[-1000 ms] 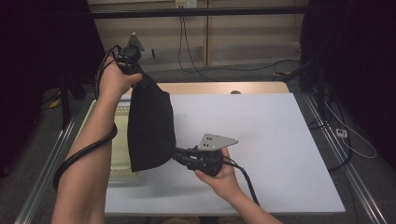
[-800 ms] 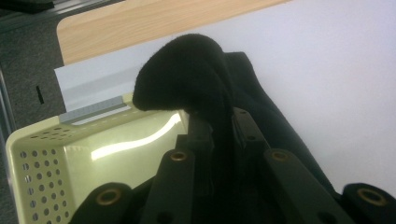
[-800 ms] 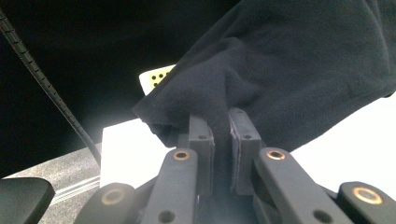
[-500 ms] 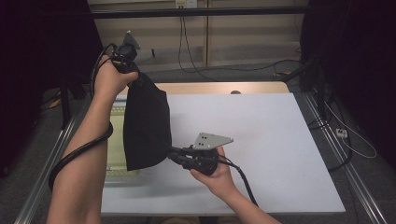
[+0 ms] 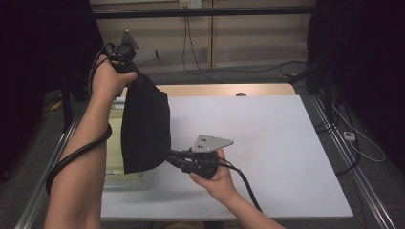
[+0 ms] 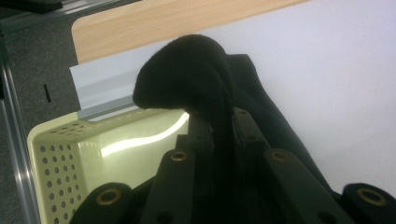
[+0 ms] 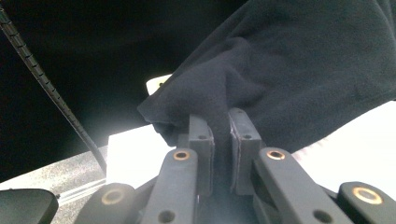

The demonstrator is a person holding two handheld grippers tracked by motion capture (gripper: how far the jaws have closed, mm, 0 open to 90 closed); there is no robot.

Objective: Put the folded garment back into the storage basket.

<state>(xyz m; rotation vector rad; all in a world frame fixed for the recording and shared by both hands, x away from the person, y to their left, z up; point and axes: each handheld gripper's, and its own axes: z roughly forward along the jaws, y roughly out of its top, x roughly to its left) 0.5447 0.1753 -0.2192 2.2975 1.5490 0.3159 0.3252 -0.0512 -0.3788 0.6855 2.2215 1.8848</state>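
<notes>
- The cloth (image 5: 144,129) hangs left of centre in the high view, over the table's (image 5: 267,143) left edge.
- The basket (image 5: 113,157) sits behind the cloth at the left edge.
- The left gripper (image 5: 125,52) is at the cloth's top, upper left.
- The right gripper (image 5: 173,158) is at the cloth's lower right corner.

Left gripper (image 5: 131,82) raised, right gripper (image 5: 171,159) low, both clamped.

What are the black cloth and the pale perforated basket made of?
Black cloth: looks like fleece or felt, matte, with a fuzzy nap at the folds. Pale yellow basket: likely moulded plastic, smooth and slightly glossy, with rows of punched holes and a light streak inside.
</notes>
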